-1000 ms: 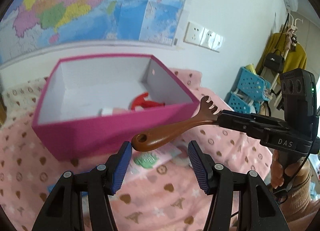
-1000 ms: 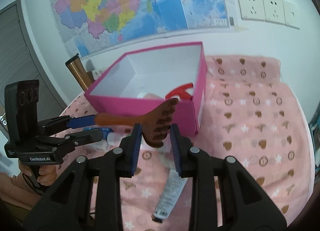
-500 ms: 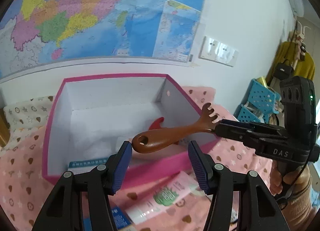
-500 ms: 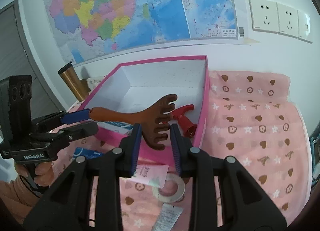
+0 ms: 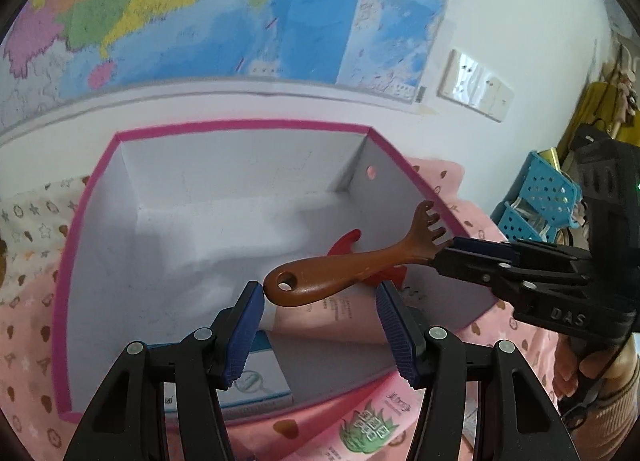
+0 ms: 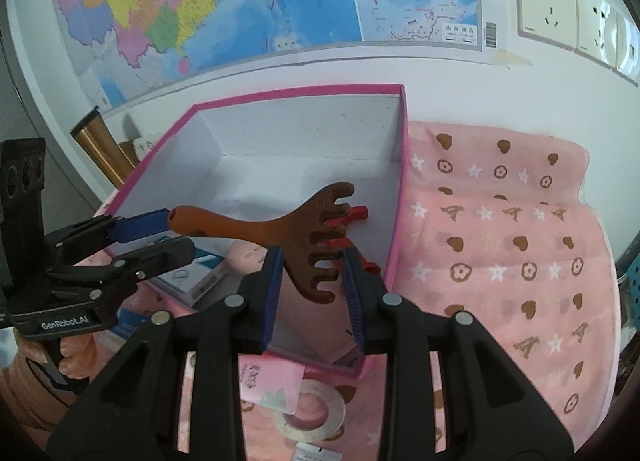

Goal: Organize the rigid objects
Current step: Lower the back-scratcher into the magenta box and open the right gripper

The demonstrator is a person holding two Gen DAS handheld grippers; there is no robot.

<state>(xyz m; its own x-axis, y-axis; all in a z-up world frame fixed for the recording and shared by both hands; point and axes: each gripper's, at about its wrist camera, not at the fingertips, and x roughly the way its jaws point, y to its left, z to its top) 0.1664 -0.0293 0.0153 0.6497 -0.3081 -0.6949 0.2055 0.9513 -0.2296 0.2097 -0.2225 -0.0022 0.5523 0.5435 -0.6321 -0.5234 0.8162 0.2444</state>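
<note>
- Left wrist view: left gripper point(image 5: 320, 301) hangs over the near edge of the pink box point(image 5: 96, 189), fingers point(image 5: 246, 327) spread, with the holed handle end of the brown wooden scraper point(image 5: 336, 277) between them; its tip lies at the left pad, whether touching cannot be told, and the right pad stands apart from it.
- Right gripper point(image 5: 452, 251) enters from the right edge and pinches the scraper just below its toothed head, carrying the tool roughly level above the white interior of the box.
- Inside the box: a red plastic piece point(image 5: 348, 241) behind the scraper, a pale pink tube point(image 5: 332, 313) under the handle, and a blue-and-white carton point(image 5: 260, 381) at the near wall.
- Outside the near wall, a pink sachet point(image 5: 372, 425) with green print lies on the pink patterned cloth point(image 5: 28, 301).
- Right wrist view: right gripper point(image 6: 312, 273) has its fingers point(image 6: 272, 285) closed on the toothed head of the scraper point(image 6: 256, 225), the teeth pointing toward the right pad.
- Left gripper point(image 6: 160, 237) reaches in from the left, its blue pad beside the handle end, fingers apart.
- Red piece point(image 6: 352, 215) shows past the teeth, near the right wall of the box point(image 6: 402, 189).
- On the cloth point(image 6: 500, 261) in front of the box: a flat metal ring point(image 6: 316, 413) and a pink sachet point(image 6: 268, 381).
</note>
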